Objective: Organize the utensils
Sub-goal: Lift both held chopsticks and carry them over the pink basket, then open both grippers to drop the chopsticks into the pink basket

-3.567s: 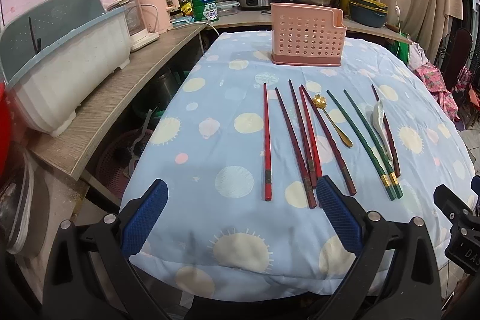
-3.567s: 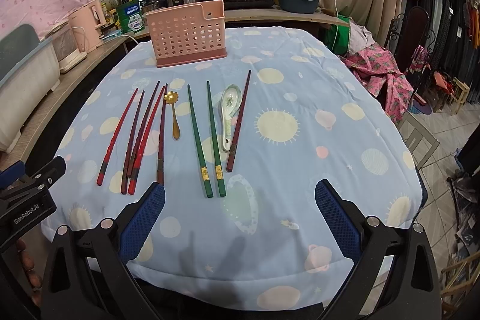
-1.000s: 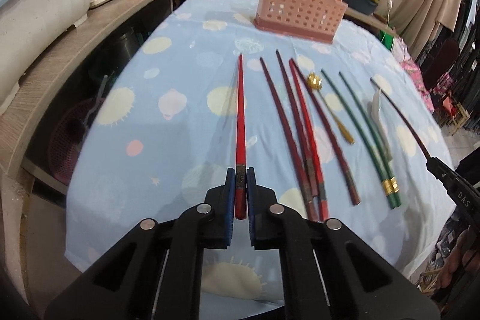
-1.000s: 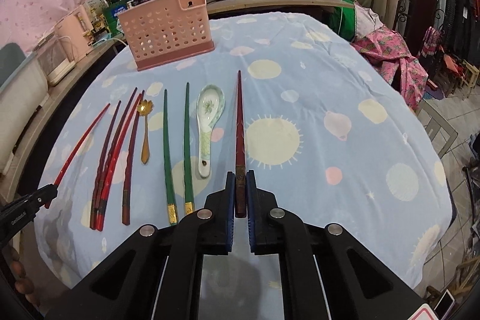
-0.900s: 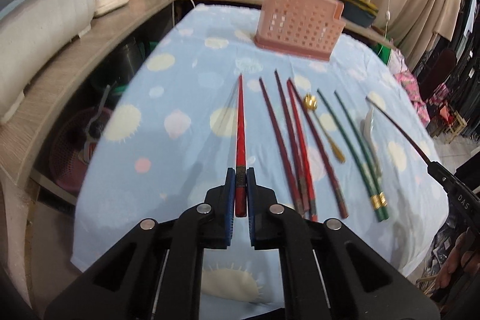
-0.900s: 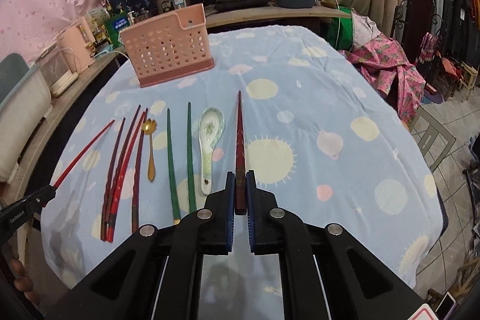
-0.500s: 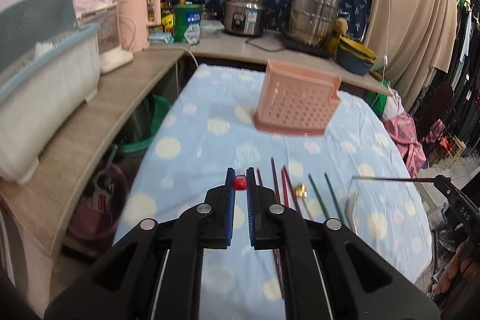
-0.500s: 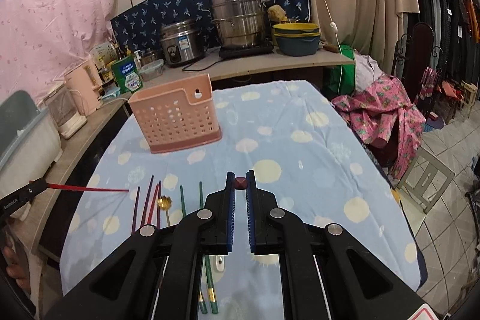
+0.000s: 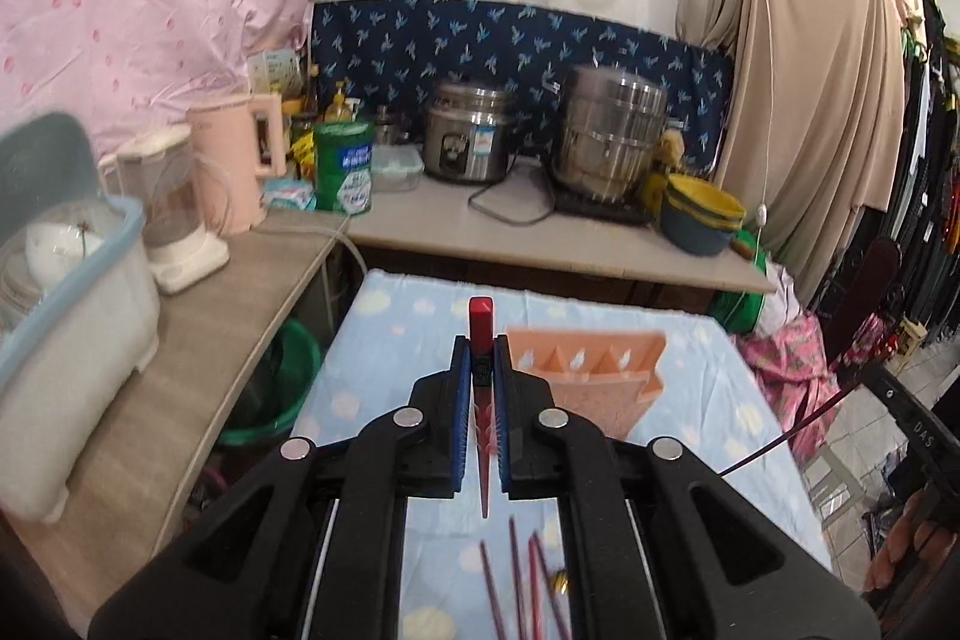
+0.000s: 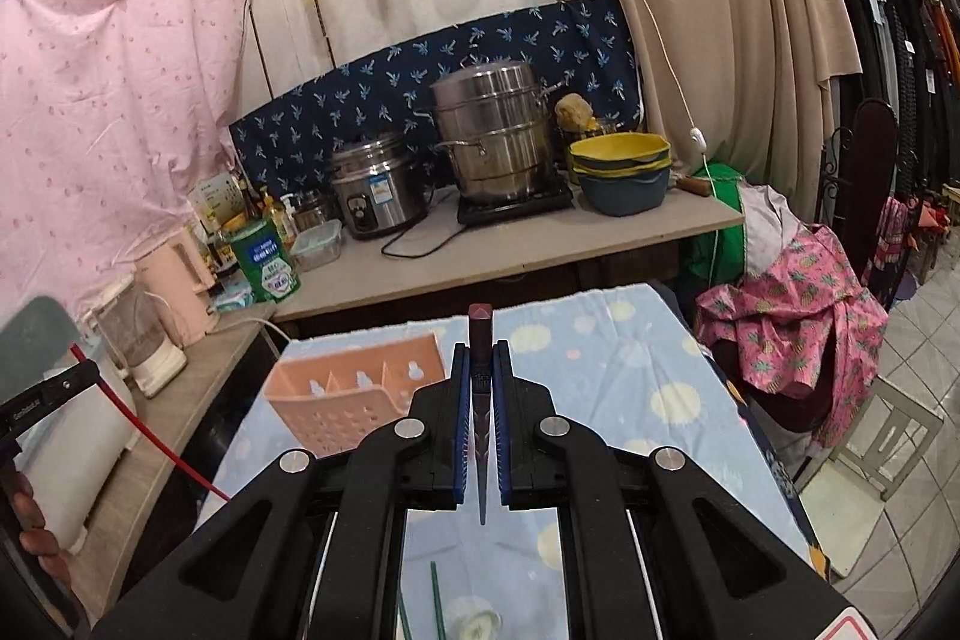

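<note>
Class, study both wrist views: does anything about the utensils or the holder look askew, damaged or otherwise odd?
Nothing looks damaged or spilled. The pink holder stands upright on the cloth-covered table. Each gripper is shut on one chopstick: the left gripper on a red chopstick, the right gripper on a dark chopstick.

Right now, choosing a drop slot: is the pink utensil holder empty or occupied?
Cannot tell fully. The pink utensil holder shows dividers and no utensil sticking above its rim; its compartment bottoms are hidden.
</note>
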A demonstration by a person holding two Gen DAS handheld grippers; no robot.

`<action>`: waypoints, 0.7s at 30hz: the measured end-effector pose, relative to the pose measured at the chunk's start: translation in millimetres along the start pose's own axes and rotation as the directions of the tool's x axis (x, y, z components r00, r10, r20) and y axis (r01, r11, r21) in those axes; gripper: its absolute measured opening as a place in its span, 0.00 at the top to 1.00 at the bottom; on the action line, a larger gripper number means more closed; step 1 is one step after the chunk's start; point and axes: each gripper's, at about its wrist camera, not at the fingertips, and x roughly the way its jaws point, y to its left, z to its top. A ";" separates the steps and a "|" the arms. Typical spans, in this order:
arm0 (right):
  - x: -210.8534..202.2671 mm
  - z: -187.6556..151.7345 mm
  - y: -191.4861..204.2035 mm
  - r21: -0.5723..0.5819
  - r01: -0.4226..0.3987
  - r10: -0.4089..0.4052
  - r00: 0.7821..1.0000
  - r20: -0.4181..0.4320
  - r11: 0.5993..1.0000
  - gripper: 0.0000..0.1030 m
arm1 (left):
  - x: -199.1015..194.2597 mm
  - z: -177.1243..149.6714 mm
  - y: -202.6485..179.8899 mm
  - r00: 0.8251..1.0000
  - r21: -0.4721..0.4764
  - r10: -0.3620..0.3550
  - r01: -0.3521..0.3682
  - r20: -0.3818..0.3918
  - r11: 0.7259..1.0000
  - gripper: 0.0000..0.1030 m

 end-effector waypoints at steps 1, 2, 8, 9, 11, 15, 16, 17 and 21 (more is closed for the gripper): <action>5.2 7.8 3.6 0.001 -0.011 0.011 1.000 0.012 1.000 0.93 | 1.4 10.9 -1.4 1.000 -0.006 -0.007 0.007 0.019 1.000 0.93; 10.3 16.0 6.8 0.003 -0.022 0.022 0.999 0.026 1.000 0.93 | 2.7 22.2 -3.2 0.999 -0.011 -0.012 0.013 0.041 1.000 0.93; 41.1 57.6 25.8 0.008 -0.080 0.079 0.992 0.096 0.997 0.93 | 11.2 69.1 -17.0 0.989 -0.011 -0.041 0.043 0.145 0.999 0.93; 48.0 61.7 28.1 0.011 -0.084 0.083 0.992 0.100 0.996 0.93 | 17.0 74.6 -19.7 0.987 -0.011 -0.050 0.052 0.150 0.999 0.93; 61.3 66.7 32.8 0.020 -0.097 0.095 0.991 0.095 0.995 0.93 | 28.1 79.8 -22.9 0.988 -0.010 -0.061 0.064 0.144 0.998 0.93; 92.4 64.7 40.1 0.016 -0.085 0.084 0.995 0.056 0.996 0.93 | 66.8 71.7 -25.4 0.996 -0.011 -0.034 0.035 0.081 0.999 0.93; 98.8 61.5 39.1 0.019 -0.083 0.082 0.996 0.040 0.996 0.93 | 73.8 67.2 -23.6 0.997 -0.012 -0.030 0.031 0.064 0.999 0.93; 104.0 56.7 38.9 0.025 -0.083 0.082 0.996 0.025 0.996 0.93 | 82.2 61.6 -23.0 0.999 -0.010 -0.026 0.027 0.045 1.000 0.93; 119.2 41.1 33.9 0.026 -0.068 0.068 0.998 -0.017 0.997 0.93 | 102.7 46.9 -20.9 1.000 -0.002 -0.007 0.007 -0.001 1.000 0.93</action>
